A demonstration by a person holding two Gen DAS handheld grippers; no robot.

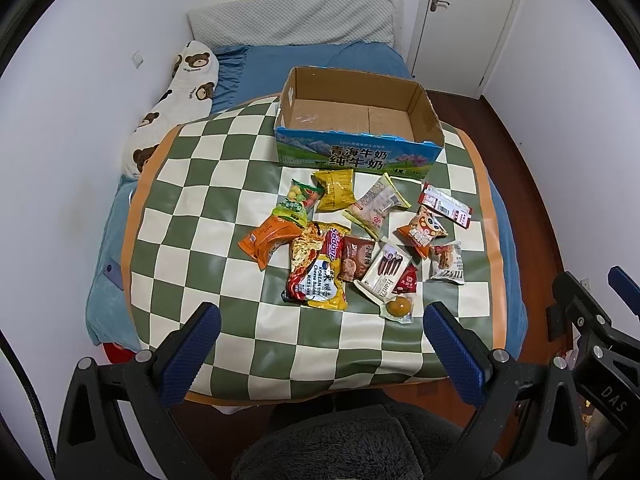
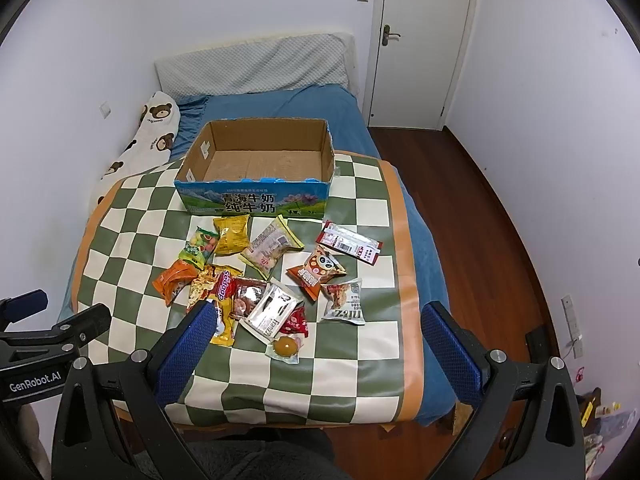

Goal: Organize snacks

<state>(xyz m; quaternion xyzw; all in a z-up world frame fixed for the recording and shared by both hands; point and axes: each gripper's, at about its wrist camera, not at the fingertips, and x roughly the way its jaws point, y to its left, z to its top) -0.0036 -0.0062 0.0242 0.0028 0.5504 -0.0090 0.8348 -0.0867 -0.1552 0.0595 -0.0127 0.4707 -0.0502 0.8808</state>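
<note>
- I am holding the left gripper (image 1: pixel 322 320) with its fingers spread wide, gripping nothing, hovering over the near edge of the checkered mat (image 1: pixel 208 200).
- I am keeping the right gripper (image 2: pixel 316 320) likewise spread and empty.
- The snack packets (image 1: pixel 352 240) are lying scattered mid-mat, at 12 o'clock from both grippers.
- The cardboard box (image 1: pixel 356 156) is sitting empty beyond them, at 12 o'clock.

Small bedroom w/ plain white walls (image 2: pixel 240 8) and a closed white door (image 2: pixel 424 40) in the far corner. Bed in blue sheet (image 1: pixel 304 56) along the left wall, quilted grey headboard pad (image 2: pixel 256 68) behind; dark reddish wood floor (image 2: pixel 472 208) at right.
</note>
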